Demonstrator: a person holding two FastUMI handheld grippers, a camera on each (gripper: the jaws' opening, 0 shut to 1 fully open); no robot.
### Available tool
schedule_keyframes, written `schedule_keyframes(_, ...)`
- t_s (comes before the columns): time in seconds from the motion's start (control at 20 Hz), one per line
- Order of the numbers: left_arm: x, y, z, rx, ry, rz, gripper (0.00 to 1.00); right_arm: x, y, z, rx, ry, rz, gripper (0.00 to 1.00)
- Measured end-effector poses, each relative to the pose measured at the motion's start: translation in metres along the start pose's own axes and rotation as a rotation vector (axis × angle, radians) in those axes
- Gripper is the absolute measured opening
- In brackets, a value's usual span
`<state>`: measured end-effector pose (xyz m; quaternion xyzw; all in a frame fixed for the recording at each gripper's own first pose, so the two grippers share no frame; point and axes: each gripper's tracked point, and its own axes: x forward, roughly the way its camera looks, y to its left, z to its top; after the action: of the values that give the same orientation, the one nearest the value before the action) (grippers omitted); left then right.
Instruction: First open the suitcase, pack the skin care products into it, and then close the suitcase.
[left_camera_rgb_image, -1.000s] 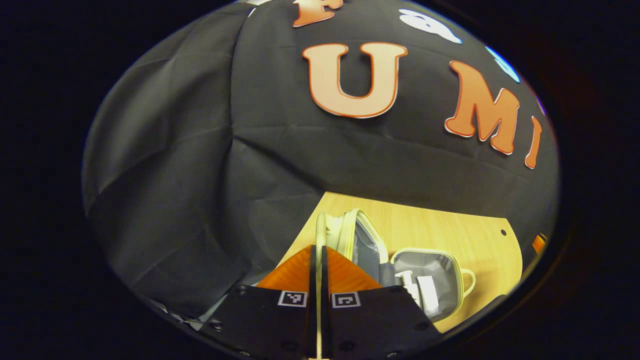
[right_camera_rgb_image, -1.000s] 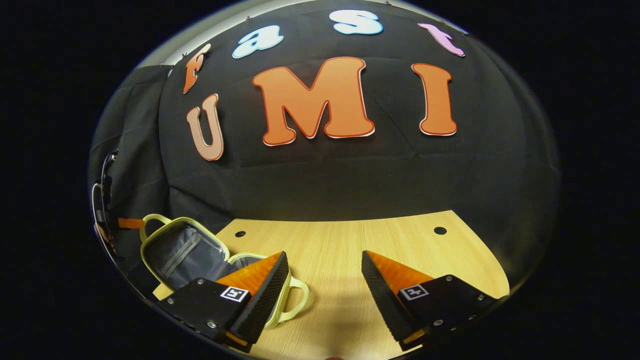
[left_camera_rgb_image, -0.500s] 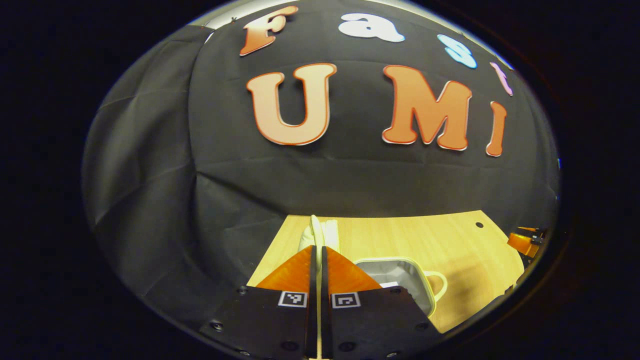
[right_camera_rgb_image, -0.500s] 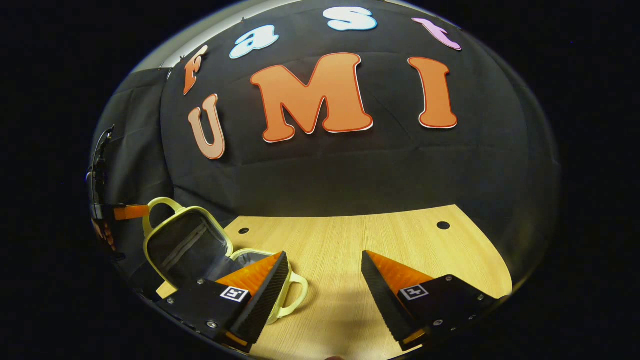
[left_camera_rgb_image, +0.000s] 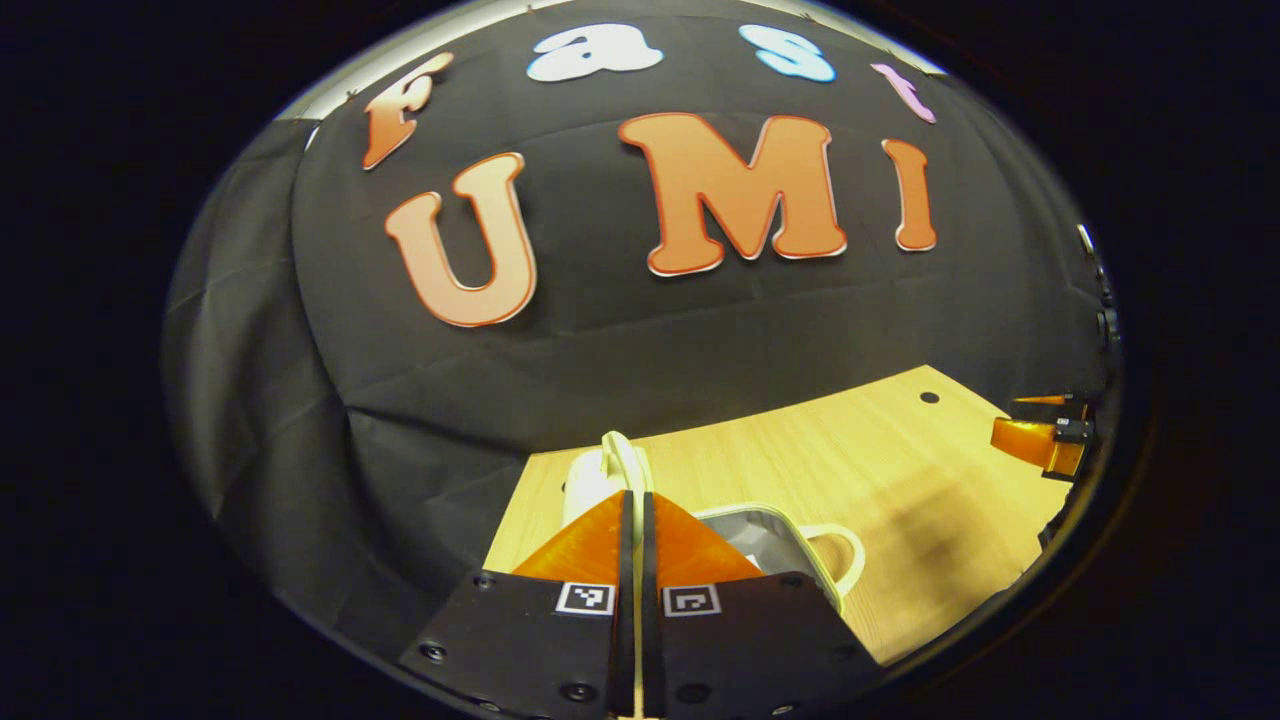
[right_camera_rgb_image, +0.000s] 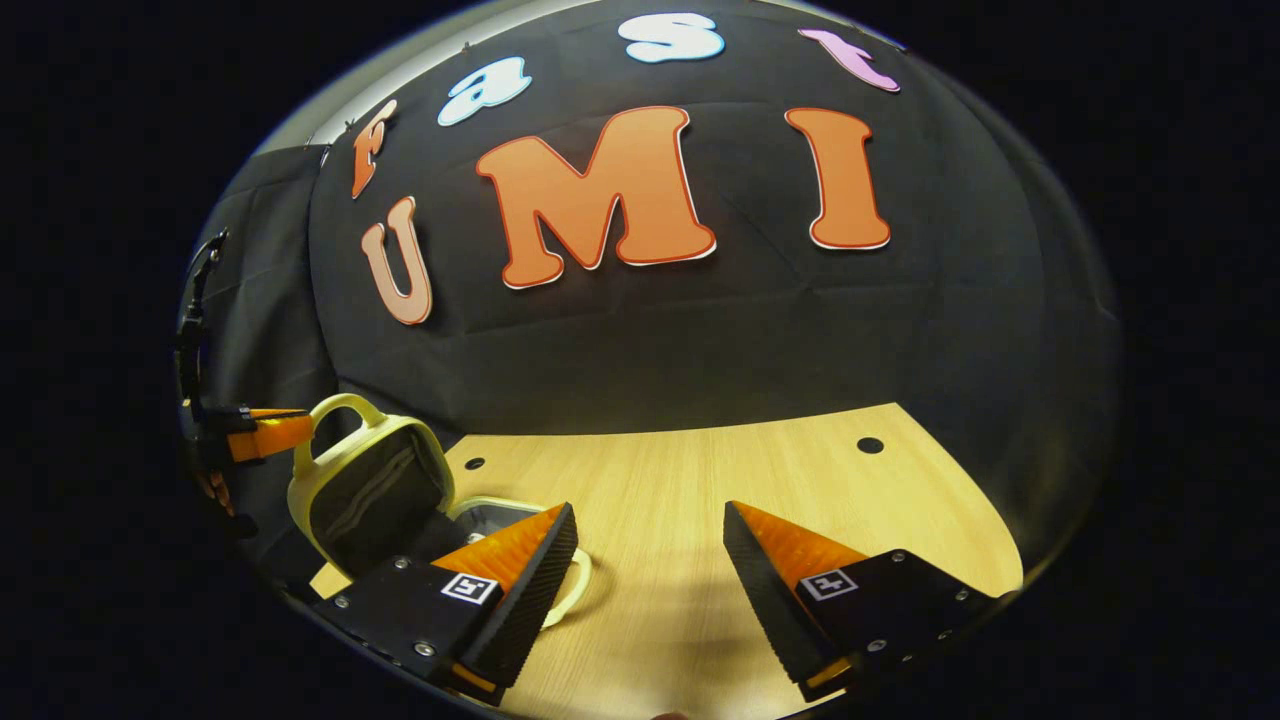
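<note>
A small pale yellow suitcase with grey lining stands on the wooden table (right_camera_rgb_image: 680, 470). Its lid (right_camera_rgb_image: 375, 490) is raised and tilts over the base (right_camera_rgb_image: 490, 510). My left gripper (left_camera_rgb_image: 634, 495) is shut on the lid's handle (left_camera_rgb_image: 622, 455). In the right gripper view, that left gripper (right_camera_rgb_image: 265, 432) pinches the handle (right_camera_rgb_image: 335, 410) from the left. The base (left_camera_rgb_image: 770, 525) and its own handle (left_camera_rgb_image: 840, 560) lie just right of my left fingers, which hide most of its inside. My right gripper (right_camera_rgb_image: 650, 520) hangs open over the table, right of the suitcase, with nothing between its fingers.
The table's back edge meets the black cloth wall (right_camera_rgb_image: 650, 350). Two small holes (right_camera_rgb_image: 870, 444) mark the tabletop near that edge. Bare wood stretches to the right of the suitcase. In the left gripper view, the right gripper (left_camera_rgb_image: 1040, 440) is at the far right.
My left gripper has swung the lid by its handle from lying open to standing over the base. The right gripper has hardly moved.
</note>
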<state>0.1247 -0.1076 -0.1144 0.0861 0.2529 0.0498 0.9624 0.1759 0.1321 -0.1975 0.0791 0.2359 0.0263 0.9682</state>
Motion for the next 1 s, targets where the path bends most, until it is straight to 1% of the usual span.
schedule_keyframes(0.05,0.001,-0.015,-0.001,0.001,0.0,-0.023,0.04,-0.001,-0.006,-0.001,-0.012,-0.006,-0.016,0.94)
schedule_keyframes(0.15,0.002,-0.053,-0.005,0.02,0.005,-0.077,0.04,-0.003,-0.007,-0.002,-0.016,-0.008,-0.013,0.94)
schedule_keyframes(0.25,0.008,-0.084,-0.013,0.052,0.019,-0.115,0.04,-0.003,-0.009,-0.006,-0.02,0.0,-0.014,0.94)
schedule_keyframes(0.35,0.014,-0.114,-0.024,0.045,0.044,-0.164,0.04,-0.004,-0.014,-0.007,-0.023,0.005,-0.016,0.94)
schedule_keyframes(0.45,0.02,-0.142,-0.043,0.018,0.083,-0.219,0.04,-0.004,-0.02,-0.005,-0.022,0.002,-0.02,0.94)
schedule_keyframes(0.55,0.027,-0.164,-0.066,0.013,0.124,-0.258,0.04,-0.004,-0.026,-0.005,-0.02,0.0,-0.027,0.94)
schedule_keyframes(0.7,0.036,-0.184,-0.091,0.012,0.168,-0.295,0.04,-0.006,-0.032,-0.005,-0.022,0.003,-0.033,0.94)
schedule_keyframes(0.85,0.04,-0.207,-0.122,-0.001,0.242,-0.339,0.04,-0.008,-0.035,-0.008,-0.024,0.009,-0.034,0.94)
schedule_keyframes(0.95,0.042,-0.216,-0.135,-0.002,0.268,-0.337,0.04,-0.009,-0.035,-0.008,-0.03,0.006,-0.031,0.94)
schedule_keyframes(1.0,0.045,-0.217,-0.136,0.021,0.263,-0.331,0.04,-0.009,-0.034,-0.009,-0.032,0.006,-0.029,0.94)
